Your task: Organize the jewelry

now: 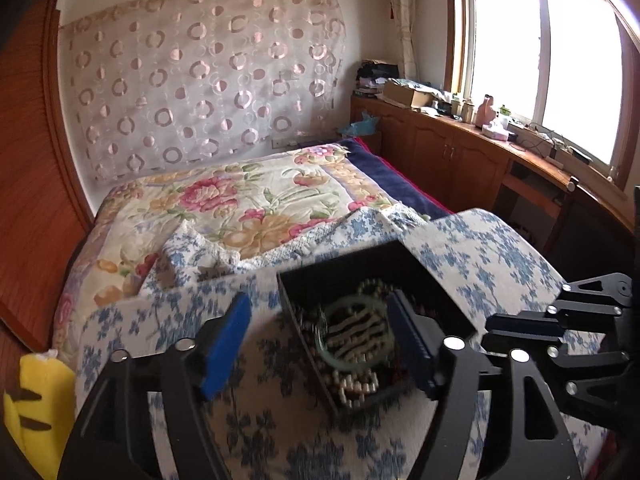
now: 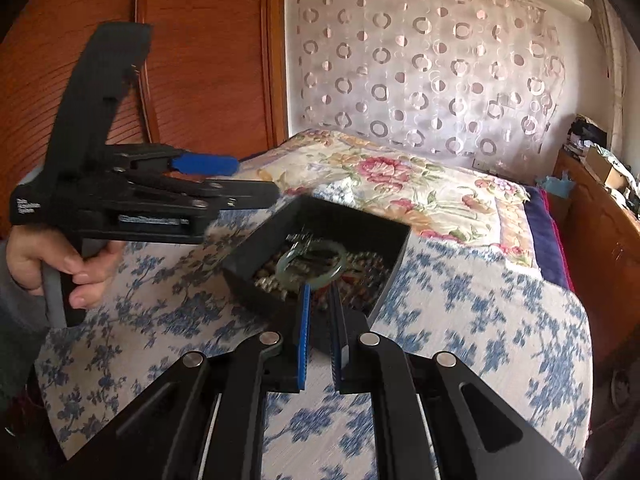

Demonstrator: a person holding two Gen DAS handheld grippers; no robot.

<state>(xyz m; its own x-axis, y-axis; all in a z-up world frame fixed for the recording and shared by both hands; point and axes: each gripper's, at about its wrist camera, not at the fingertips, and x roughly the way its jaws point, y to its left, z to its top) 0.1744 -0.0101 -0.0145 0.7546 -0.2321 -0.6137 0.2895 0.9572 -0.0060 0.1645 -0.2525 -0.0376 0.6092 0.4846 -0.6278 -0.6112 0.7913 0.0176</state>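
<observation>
A black open box (image 1: 440, 276) (image 2: 276, 224) full of bead strings and other jewelry stands on the blue-flowered cloth. A pale green jade bangle (image 1: 320, 354) (image 2: 340, 270) lies on top of the beads. My left gripper (image 1: 320, 324) is open, its blue pads spread wide, the left one outside the box and the right one over it. It also shows in the right wrist view (image 2: 240, 178). My right gripper (image 2: 320, 292) is nearly shut, its fingertips narrowly around the bangle's near rim; contact is unclear.
The box stands on a table or cushion covered in blue-flowered cloth (image 2: 480, 320), in front of a bed with a floral quilt (image 1: 240, 200). A wooden cabinet (image 1: 460, 152) with clutter runs under the window. A yellow foam piece (image 1: 36, 400) sits at lower left.
</observation>
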